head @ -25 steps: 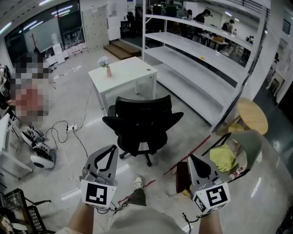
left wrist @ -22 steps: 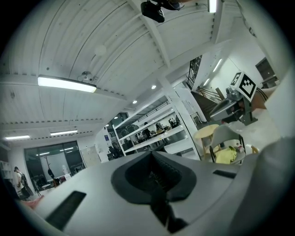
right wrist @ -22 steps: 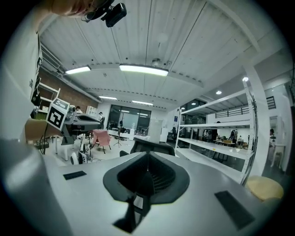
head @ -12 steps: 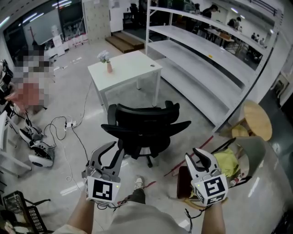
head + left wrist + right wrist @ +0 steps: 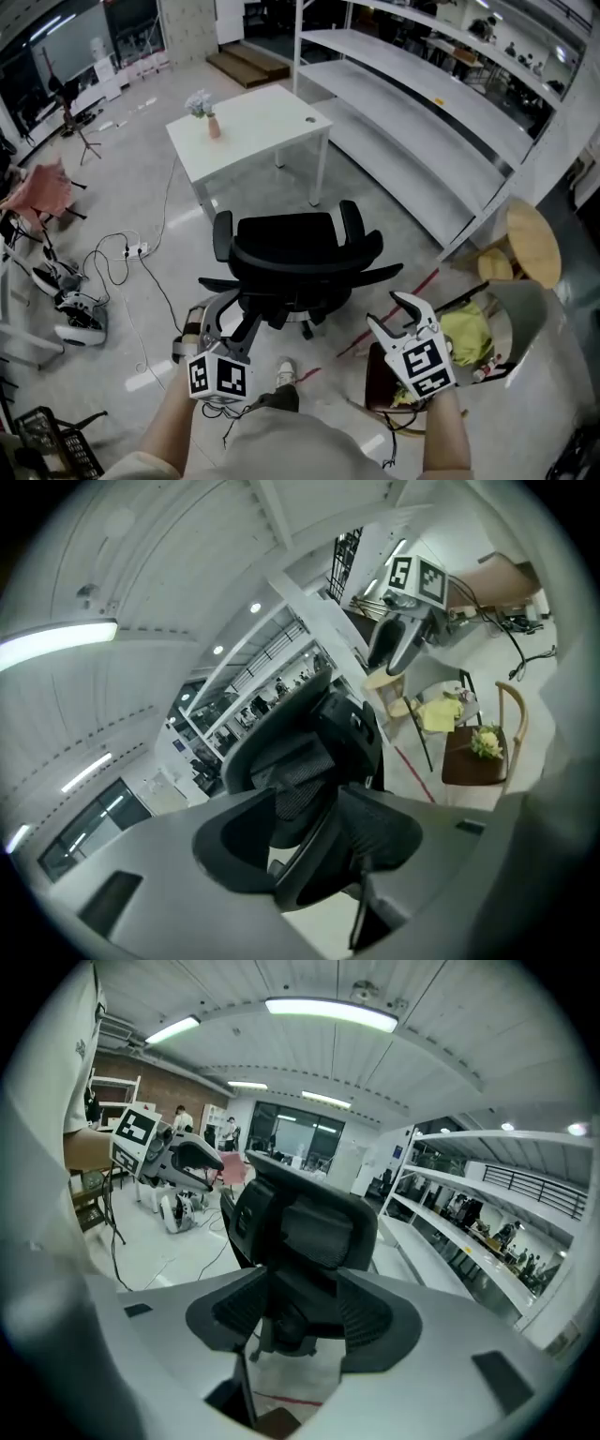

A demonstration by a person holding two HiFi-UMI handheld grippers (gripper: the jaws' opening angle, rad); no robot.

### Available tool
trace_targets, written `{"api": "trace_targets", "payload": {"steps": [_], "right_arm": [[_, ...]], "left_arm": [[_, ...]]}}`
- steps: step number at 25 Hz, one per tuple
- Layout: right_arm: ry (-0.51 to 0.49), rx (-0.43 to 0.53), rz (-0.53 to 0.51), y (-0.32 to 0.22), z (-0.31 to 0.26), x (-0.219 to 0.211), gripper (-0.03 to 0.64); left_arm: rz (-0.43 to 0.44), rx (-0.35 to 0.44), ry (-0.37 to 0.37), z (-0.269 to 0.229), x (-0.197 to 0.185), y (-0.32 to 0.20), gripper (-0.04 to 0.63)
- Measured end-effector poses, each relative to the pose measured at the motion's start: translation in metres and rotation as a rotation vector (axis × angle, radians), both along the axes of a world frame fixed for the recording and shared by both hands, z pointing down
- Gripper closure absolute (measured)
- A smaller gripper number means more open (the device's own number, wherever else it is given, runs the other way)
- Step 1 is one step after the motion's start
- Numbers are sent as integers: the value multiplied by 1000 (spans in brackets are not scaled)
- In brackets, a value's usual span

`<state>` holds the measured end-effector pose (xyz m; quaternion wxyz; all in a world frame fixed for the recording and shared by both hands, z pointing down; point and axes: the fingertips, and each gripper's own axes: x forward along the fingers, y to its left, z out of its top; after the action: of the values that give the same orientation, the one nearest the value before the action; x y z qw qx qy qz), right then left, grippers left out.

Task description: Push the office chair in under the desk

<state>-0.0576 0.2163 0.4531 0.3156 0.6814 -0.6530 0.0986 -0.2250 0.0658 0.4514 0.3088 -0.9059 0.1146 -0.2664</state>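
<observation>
With left tool (image 5: 228, 314) and right tool (image 5: 392, 314) released, jaws just opened on nothing, take office chair (image 5: 295, 258) by both edges of its back; expect easy rolling, likely swivel, toward desk (image 5: 253, 131).

Office chair (image 5: 295, 258) stands square in the approach, its backrest and 2 armrests filling the way toward the white desk (image 5: 264, 127). Bare floor (image 5: 131, 197) separates chair and desk, and the space under the desk is open between its legs. A tall shelving rack (image 5: 422, 112) hems the right side, while loose cables (image 5: 117, 267) trail across the floor at left. A side chair (image 5: 514, 298) carrying a yellow cloth (image 5: 464, 328) crowds the near right.
</observation>
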Motion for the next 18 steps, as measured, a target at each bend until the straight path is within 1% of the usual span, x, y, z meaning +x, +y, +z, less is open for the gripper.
{"api": "trace_targets", "payload": {"steps": [4,8,13,18], "right_arm": [[-8,-99,-15,-21,29,19,363],[33,-183,-6,-36,58,44,350],[107,-276,-29,-50,85,63,337],[136,-356,-55,-63,104,69,341]], "left_arm": [[2,-63,-101,36,10,-20,373],[8,-56,-197,61,10,-42,362],[42,-11,-308,87,9,-66,362],[82,-79,-382,101,17,-71,360]]}}
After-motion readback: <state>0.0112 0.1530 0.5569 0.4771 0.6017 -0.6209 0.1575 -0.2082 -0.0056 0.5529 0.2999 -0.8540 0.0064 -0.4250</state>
